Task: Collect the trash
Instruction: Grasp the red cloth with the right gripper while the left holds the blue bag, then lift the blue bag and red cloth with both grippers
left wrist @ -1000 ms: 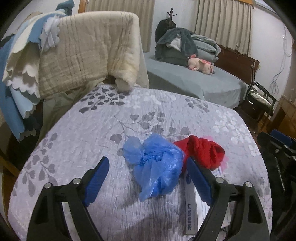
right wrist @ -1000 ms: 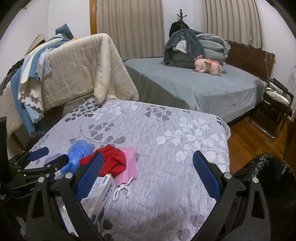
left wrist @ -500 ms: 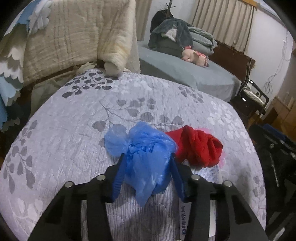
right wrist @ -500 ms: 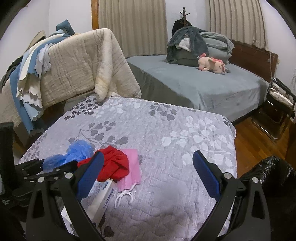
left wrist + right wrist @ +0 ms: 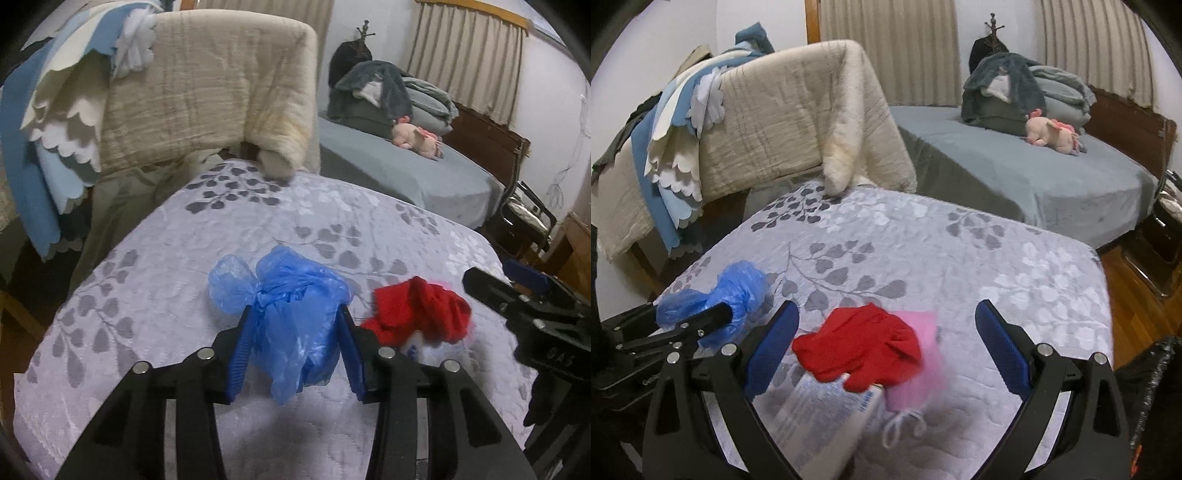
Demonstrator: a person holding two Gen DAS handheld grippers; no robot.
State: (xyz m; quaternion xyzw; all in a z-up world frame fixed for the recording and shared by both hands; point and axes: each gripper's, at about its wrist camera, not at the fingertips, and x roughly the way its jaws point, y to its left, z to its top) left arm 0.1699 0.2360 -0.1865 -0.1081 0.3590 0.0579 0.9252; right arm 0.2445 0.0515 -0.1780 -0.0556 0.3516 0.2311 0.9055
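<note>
You're squeezing left claw (image 5: 293, 332) onto crumpled blue plastic bag (image 5: 291, 314), near-left on quilted surface (image 5: 960, 258). Right claw (image 5: 886, 345) gaping wide, gripping nothing, hovering over red cloth (image 5: 860, 347).

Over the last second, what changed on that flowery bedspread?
The left gripper closed its open jaws on the blue plastic bag. The right gripper moved in over the red cloth, jaws open. Red cloth, pink mask and box stayed put.

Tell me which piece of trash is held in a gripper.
The blue plastic bag, clamped by the left gripper; the red cloth lies free.
</note>
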